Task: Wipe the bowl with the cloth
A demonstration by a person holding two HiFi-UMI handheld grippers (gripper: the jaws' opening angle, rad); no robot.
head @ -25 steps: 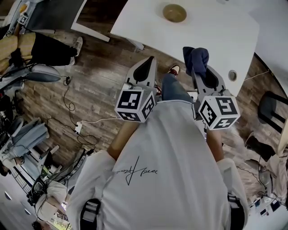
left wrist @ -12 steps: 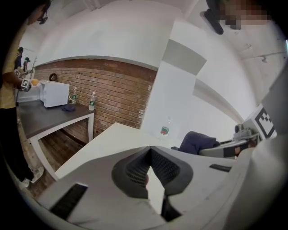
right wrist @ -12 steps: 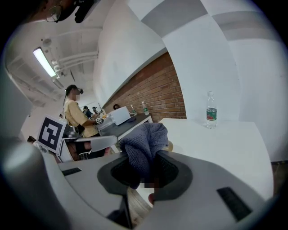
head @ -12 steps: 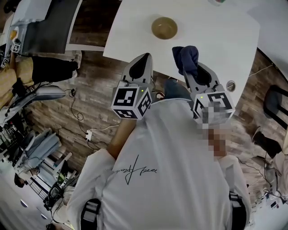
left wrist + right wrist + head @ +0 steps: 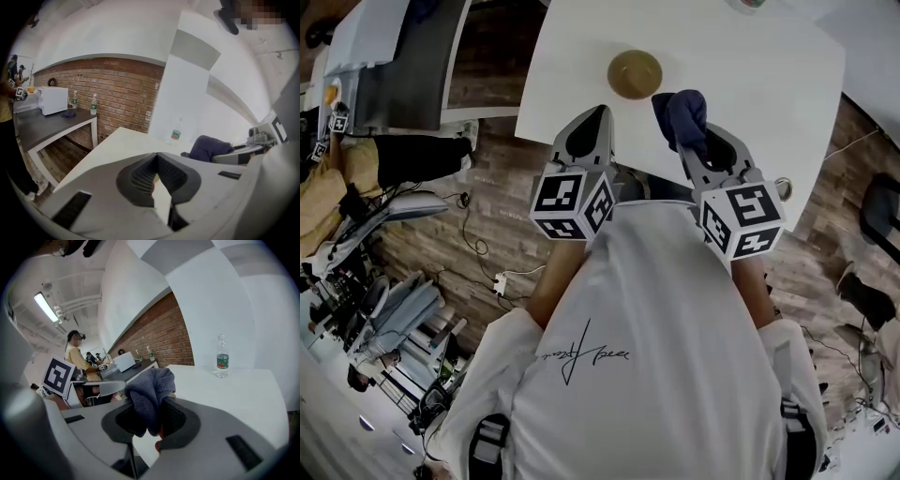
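- Round olive-brown bowl (image 5: 635,73): sitting upright on the white table, in from the near edge and closer to the left edge than the right; nothing is touching it.
- Dark blue cloth (image 5: 682,114): bunching up out of the right gripper's jaws and hanging above the table, just beside the bowl's right side but apart from it.
- Right gripper (image 5: 150,401): its jaws are pinching the cloth between their dark pads, with the folds standing up past the tips.
- Left gripper (image 5: 156,155): its jaws are meeting at the tips with nothing between them; it is pointing over the near edge, near the bowl's left side.
- White rectangular table (image 5: 759,84): carrying the bowl.
- Clear plastic bottle with a green and red label (image 5: 222,357): standing upright by the far edge.
- Red brick wall (image 5: 117,93): running behind the table.
- Dark grey side table (image 5: 44,124): holding a white box-shaped appliance (image 5: 52,100) and two small bottles.
- Brown wood-plank floor (image 5: 502,202): lying below, with cables trailing across it.
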